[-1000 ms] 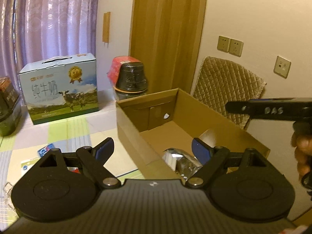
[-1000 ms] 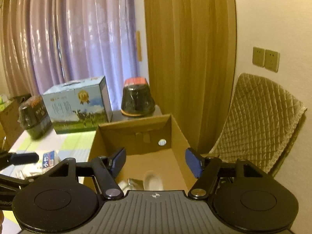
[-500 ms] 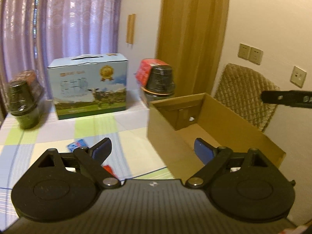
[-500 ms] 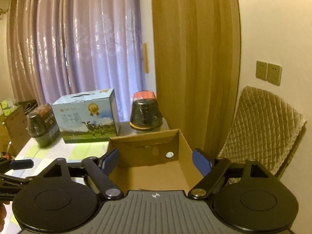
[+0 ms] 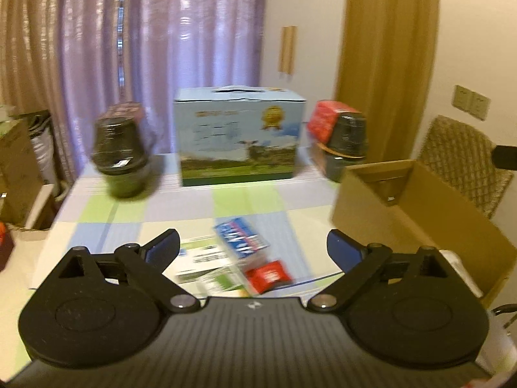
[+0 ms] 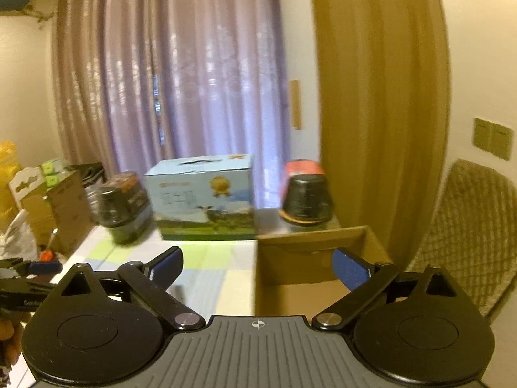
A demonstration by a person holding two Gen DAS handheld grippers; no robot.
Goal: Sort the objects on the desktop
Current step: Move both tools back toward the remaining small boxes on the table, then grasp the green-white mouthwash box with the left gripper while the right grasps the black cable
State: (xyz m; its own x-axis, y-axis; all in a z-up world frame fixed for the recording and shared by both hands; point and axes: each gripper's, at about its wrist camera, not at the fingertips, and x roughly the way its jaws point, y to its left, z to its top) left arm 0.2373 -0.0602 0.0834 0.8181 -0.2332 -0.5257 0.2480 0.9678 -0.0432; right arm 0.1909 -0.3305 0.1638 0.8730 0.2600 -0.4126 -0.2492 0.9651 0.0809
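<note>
Left wrist view: the left hand-held gripper (image 5: 253, 248) has its blue-padded jaws spread wide with nothing between them. Below and ahead, on the checked tabletop (image 5: 181, 207) near its near edge, lies a loose pile still to sort: a blue-and-white printed packet (image 5: 241, 236), a small red packet (image 5: 269, 275) touching it on the near side, and white-and-green printed leaflets (image 5: 206, 265) under and beside both. The open brown cardboard box (image 5: 420, 216) stands at the tabletop's right edge, well apart from the pile. Against the far edge stand a light blue milk carton with a cow picture (image 5: 239, 139) and two dark wrapped jars, not judged part of the sort. The frame is blurred; fine labels unreadable.

Right wrist view: the right hand-held gripper (image 6: 257, 264) is likewise parted and empty, held high, facing the box's far wall. The box floor is hidden behind the gripper body, so contents cannot be told.

Judgement: step in hand is reaching for the next item. Advice:
- Take the red packet first; it sits on top and is compact.
- Come down steeply, jaws straddling its short sides, so the leaflets are not dragged along.
- Close only once both pads are below its upper edge.
- Keep the right gripper clear of the box mouth.
</note>
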